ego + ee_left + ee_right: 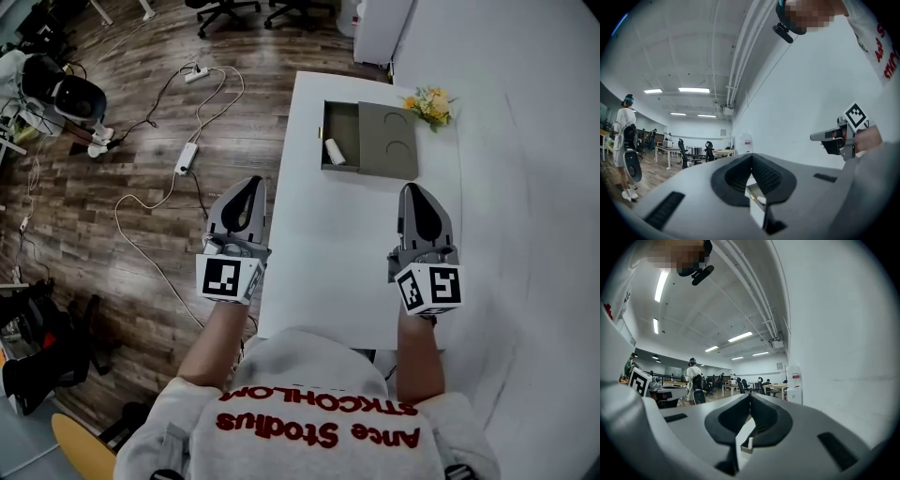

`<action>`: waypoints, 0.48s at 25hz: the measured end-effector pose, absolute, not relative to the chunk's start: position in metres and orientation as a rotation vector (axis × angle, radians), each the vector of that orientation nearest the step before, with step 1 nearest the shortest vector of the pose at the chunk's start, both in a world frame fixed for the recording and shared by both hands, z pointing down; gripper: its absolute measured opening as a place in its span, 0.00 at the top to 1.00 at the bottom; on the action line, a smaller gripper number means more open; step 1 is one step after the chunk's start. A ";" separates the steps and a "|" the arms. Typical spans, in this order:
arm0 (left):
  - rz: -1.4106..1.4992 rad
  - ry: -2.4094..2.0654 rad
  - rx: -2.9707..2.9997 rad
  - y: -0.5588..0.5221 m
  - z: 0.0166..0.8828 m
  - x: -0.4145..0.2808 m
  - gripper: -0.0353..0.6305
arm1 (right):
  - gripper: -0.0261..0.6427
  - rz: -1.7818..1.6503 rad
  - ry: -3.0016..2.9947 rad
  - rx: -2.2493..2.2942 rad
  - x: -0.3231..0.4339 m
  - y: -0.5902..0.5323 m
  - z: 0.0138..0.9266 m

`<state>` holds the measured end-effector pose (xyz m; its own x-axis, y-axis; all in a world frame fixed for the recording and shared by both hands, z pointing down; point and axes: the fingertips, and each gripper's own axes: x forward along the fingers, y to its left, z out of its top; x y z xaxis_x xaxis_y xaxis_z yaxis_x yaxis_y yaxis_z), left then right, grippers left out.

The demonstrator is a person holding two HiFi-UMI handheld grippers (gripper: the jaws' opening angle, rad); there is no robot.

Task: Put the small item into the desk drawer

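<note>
Nearest in the head view, a grey sweatshirt [309, 403] fills the bottom edge and both forearms reach forward from it. I have the left tongs [247, 185] hanging over the left edge of the white surface [328, 244], partly above the wooden floor [103, 216]. In the left gripper view their two dark pads meet at the tip, closed with nothing between them. The right tongs [418, 193] hover over the right part of the surface, well apart from the left ones. In the right gripper view I see those pads pressed together too, gripping nothing.

Beyond both tongs, toward the far end of the surface, sits a low grey box [390, 141] with two round recesses in its top. Its drawer [339, 120] is pulled out to the left and stands open. The small item [335, 152], a short white piece, lies inside the drawer near its front end, well clear of either tongs. Just past the box's far right corner lies a small bunch of yellow flowers [429, 105].

On the floor to the left I see a white power strip [187, 157] with its cable looping about. Farther off stand office chairs [225, 9], and the left gripper view shows a person [623, 140] standing in the room.
</note>
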<state>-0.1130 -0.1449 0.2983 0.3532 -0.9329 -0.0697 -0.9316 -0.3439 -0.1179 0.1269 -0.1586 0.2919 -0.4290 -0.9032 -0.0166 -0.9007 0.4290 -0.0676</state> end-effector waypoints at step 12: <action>0.031 1.707 -2.489 -0.095 0.293 -0.110 0.94 | 0.95 -0.062 2.569 -1.672 0.134 -0.102 0.279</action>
<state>-0.1102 -0.0945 0.2933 0.3622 -0.9281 -0.0863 -0.9306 -0.3548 -0.0899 0.1336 -0.1018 0.2795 -0.4031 -0.9142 -0.0410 -0.9112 0.4051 -0.0747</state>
